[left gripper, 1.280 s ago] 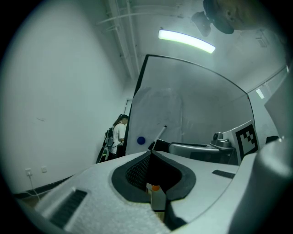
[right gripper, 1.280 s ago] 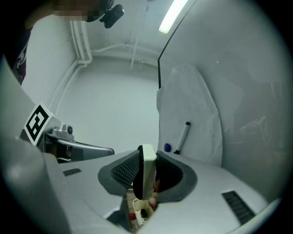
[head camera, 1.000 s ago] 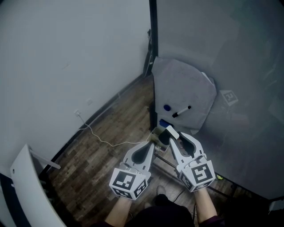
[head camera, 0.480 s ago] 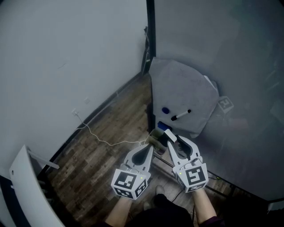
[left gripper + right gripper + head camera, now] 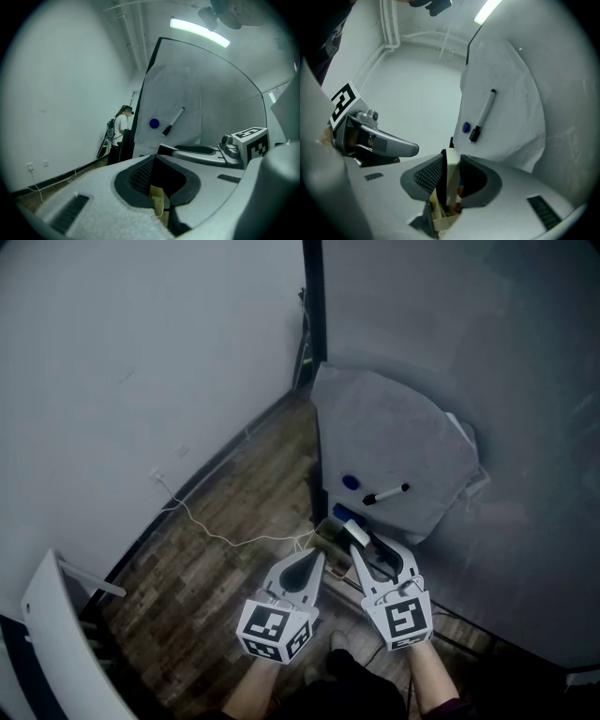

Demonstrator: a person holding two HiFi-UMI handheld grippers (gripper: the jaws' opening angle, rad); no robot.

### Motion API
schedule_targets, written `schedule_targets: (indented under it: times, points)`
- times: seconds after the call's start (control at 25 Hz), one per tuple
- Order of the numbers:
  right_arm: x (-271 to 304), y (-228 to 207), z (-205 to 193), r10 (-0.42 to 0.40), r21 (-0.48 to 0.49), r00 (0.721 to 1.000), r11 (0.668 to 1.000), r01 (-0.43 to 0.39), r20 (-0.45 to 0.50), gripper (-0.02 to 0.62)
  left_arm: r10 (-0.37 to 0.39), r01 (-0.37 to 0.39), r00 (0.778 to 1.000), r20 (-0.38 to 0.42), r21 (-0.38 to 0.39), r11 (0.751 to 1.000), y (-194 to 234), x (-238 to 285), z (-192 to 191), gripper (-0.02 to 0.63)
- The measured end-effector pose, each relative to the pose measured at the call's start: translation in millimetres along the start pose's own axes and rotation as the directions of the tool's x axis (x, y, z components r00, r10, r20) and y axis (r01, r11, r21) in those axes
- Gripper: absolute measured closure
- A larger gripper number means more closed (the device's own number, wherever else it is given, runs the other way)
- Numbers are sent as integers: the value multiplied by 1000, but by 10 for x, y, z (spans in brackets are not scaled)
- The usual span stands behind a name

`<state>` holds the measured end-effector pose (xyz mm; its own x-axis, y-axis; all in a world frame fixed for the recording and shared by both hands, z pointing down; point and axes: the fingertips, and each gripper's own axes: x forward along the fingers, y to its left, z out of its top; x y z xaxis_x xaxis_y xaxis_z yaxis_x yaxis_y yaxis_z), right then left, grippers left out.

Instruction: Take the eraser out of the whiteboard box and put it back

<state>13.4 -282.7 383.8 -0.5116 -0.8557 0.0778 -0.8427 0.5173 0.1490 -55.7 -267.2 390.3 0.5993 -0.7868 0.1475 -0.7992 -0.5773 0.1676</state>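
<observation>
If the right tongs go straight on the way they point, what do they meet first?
Probably the white sheet on the whiteboard, near the blue magnet; the right tongs, shut on the eraser, point about there, though depth is unclear.

The eraser is white, the magnet blue, the floor brown wood-grain (marker black-capped).

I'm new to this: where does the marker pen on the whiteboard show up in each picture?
Head view: marker pen right of centre, slanted.
Left gripper view: marker pen near the centre, slanted.
Right gripper view: marker pen right of centre, nearly upright.
Shared landmark: the blue magnet just left of its dark cap.
</observation>
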Motion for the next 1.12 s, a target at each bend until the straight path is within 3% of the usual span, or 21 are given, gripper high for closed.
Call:
schedule_targets:
  times: [0.68,1.12]
  points:
    - [351,124,-572,49,-134,997,989,-56,-55,492,26,-28,998,-65,-29,999,244,255,-366,600]
    - [507,193,-799,41,-158,997,986,-51,-64,491,62,-65,994,-86,-37,997,398,237,-518,600]
